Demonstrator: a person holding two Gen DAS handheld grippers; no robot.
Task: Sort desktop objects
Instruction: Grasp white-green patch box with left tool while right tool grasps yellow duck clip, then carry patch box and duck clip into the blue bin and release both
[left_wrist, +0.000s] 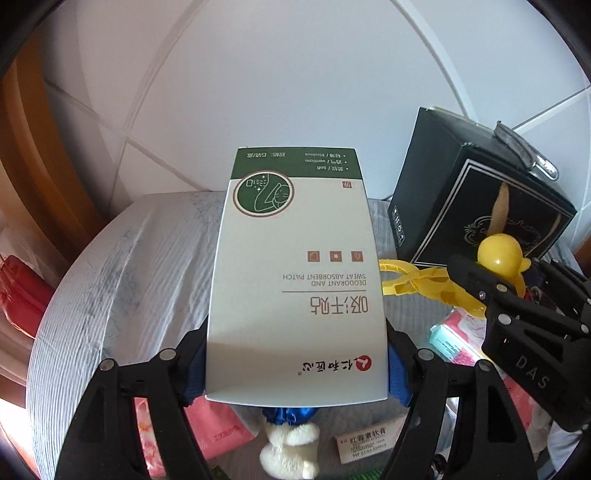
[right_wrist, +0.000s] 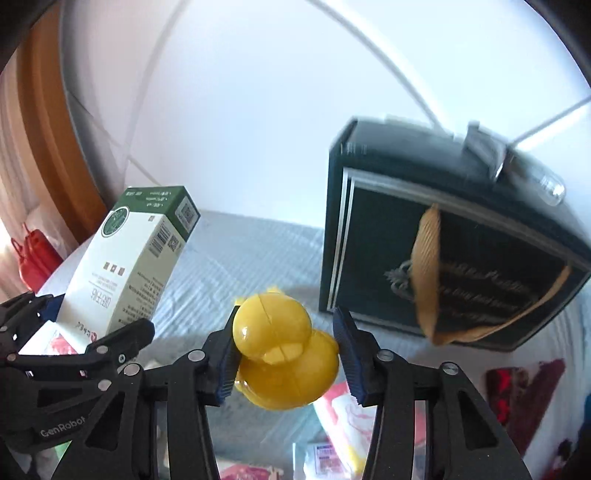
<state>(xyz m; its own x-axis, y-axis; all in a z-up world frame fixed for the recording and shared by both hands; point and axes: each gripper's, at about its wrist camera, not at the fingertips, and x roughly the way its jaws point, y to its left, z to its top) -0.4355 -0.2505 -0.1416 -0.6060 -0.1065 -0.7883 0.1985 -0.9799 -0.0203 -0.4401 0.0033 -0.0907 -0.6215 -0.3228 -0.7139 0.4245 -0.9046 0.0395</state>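
With both loads lifted clear above the cluttered counter (left_wrist: 110, 266) for sorting: left fingers (left_wrist: 297, 363) clamping white patch box (left_wrist: 295, 280), right fingers (right_wrist: 288, 354) flanking yellow duck (right_wrist: 284, 354), left pad touching, right apparently apart.

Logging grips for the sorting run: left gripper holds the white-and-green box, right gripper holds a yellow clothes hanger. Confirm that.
One error: the right gripper holds a yellow rubber duck, as the right wrist view shows. The left gripper does hold the white-and-green box.
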